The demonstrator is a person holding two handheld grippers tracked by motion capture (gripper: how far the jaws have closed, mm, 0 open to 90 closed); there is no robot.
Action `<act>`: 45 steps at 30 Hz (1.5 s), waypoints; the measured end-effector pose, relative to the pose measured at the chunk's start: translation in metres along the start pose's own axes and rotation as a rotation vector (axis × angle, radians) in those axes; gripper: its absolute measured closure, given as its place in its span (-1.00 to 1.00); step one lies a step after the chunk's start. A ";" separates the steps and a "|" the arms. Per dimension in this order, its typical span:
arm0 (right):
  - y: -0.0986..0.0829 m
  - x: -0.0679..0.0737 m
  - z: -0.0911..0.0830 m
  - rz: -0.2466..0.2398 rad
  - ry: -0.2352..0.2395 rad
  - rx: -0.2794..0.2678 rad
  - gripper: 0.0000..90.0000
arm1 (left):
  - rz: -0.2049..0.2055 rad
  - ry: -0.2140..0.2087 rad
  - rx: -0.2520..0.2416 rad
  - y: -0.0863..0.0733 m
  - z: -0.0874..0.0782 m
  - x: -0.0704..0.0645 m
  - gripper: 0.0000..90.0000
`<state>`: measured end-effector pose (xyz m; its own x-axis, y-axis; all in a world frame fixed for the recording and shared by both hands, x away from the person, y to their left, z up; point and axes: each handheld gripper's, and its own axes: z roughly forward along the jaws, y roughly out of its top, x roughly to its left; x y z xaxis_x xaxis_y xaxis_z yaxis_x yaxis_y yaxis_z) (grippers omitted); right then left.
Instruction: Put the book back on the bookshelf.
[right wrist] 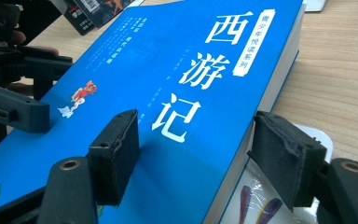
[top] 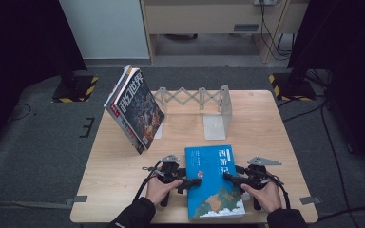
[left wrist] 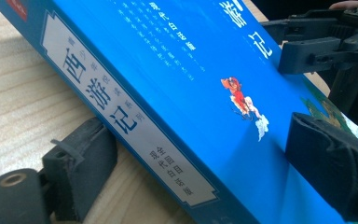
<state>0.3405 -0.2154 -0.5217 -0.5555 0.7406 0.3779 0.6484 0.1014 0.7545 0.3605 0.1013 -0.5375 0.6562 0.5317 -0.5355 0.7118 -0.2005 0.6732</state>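
Black padded jaws of the left gripper [top: 192, 182] are straddling the spine edge of the blue book [top: 214, 180], one pad under the spine on the wood and one lying on the cover; in the left gripper view the pads look pressed to the book, so the jaws are closing on it at about the book's thickness. The right gripper [top: 231, 177] is doing the same at the book's opposite edge: in the right gripper view one pad is sitting on the cover beside the white title and the other is resting against the page edge, the jaws gripping the book. Both hands are coming in at the lower centre of the high view, and the book is lying flat between them at the near edge of the wooden table [top: 275, 137]. A white card [right wrist: 256, 205] with coloured marks is lying under the book's right edge. Further up, a metal rack [top: 204, 102] is standing at the table's far side, and books [top: 134, 109] are leaning at its left end, in the upper left of the table.
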 end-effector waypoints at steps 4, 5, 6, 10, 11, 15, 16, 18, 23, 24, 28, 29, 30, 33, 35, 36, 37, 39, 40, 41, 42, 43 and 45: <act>0.000 -0.001 0.001 0.004 0.006 -0.003 -0.26 | -0.012 -0.011 0.012 0.000 -0.001 0.000 -0.76; 0.000 -0.001 0.001 0.008 0.006 -0.005 -0.26 | -0.015 -0.011 0.017 0.000 -0.001 0.000 -0.76; 0.000 -0.001 0.001 0.008 0.007 -0.008 -0.26 | -0.018 -0.010 0.022 0.001 -0.002 -0.001 -0.75; -0.001 -0.001 0.001 0.010 0.008 -0.011 -0.25 | -0.025 -0.008 0.034 0.003 -0.005 -0.002 -0.68; -0.001 -0.001 0.002 0.012 0.010 -0.012 -0.25 | -0.027 -0.008 0.033 0.003 -0.006 -0.002 -0.66; -0.001 -0.001 0.002 0.020 0.015 -0.013 -0.25 | -0.030 -0.008 0.035 0.004 -0.009 -0.003 -0.60; -0.001 -0.001 0.002 0.019 0.015 -0.013 -0.25 | -0.030 -0.010 0.029 0.005 -0.010 -0.003 -0.58; -0.001 -0.002 0.002 0.020 0.015 -0.014 -0.25 | -0.028 -0.027 0.006 0.006 -0.013 -0.003 -0.50; -0.001 -0.002 0.003 0.031 0.023 -0.019 -0.23 | 0.014 -0.082 0.010 0.009 -0.010 -0.017 -0.36; -0.001 -0.001 0.003 0.029 0.026 -0.021 -0.23 | 0.012 -0.082 0.015 0.009 -0.008 -0.019 -0.36; 0.000 0.000 0.004 0.034 0.028 -0.022 -0.23 | -0.003 -0.081 0.032 0.012 -0.006 -0.019 -0.34; 0.000 0.000 0.004 0.036 0.029 -0.021 -0.23 | -0.013 -0.078 0.036 0.013 -0.004 -0.019 -0.33; 0.000 -0.001 0.004 0.037 0.029 -0.021 -0.22 | -0.017 -0.073 0.035 0.013 -0.002 -0.019 -0.32; 0.000 -0.001 0.004 0.038 0.031 -0.021 -0.21 | -0.026 -0.057 0.036 0.015 0.006 -0.021 -0.33; 0.000 -0.001 0.004 0.040 0.030 -0.020 -0.21 | -0.037 -0.059 0.027 0.015 0.006 -0.020 -0.31; 0.000 -0.002 0.004 0.042 0.032 -0.020 -0.21 | -0.040 -0.057 0.027 0.015 0.006 -0.020 -0.30; 0.000 -0.002 0.004 0.042 0.034 -0.020 -0.21 | -0.040 -0.055 0.026 0.015 0.006 -0.020 -0.29; 0.000 -0.002 0.004 0.038 0.035 -0.015 -0.21 | -0.040 -0.055 0.024 0.015 0.006 -0.020 -0.28; 0.000 -0.002 0.004 0.037 0.036 -0.014 -0.22 | -0.051 -0.057 0.021 0.014 0.006 -0.019 -0.26; 0.000 -0.002 0.004 0.043 0.039 -0.018 -0.22 | -0.055 -0.058 0.019 0.014 0.006 -0.019 -0.23; 0.000 -0.003 0.005 0.039 0.041 -0.020 -0.23 | -0.057 -0.058 0.017 0.014 0.005 -0.019 -0.21; 0.000 -0.004 0.005 0.035 0.045 -0.023 -0.24 | -0.064 -0.060 0.008 0.014 0.005 -0.019 -0.18; 0.000 -0.005 0.006 0.042 0.053 -0.024 -0.25 | -0.078 -0.065 -0.003 0.015 0.004 -0.019 -0.10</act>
<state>0.3458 -0.2153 -0.5268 -0.5551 0.7077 0.4370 0.6597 0.0547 0.7495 0.3593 0.0852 -0.5194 0.6135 0.4907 -0.6187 0.7610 -0.1582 0.6292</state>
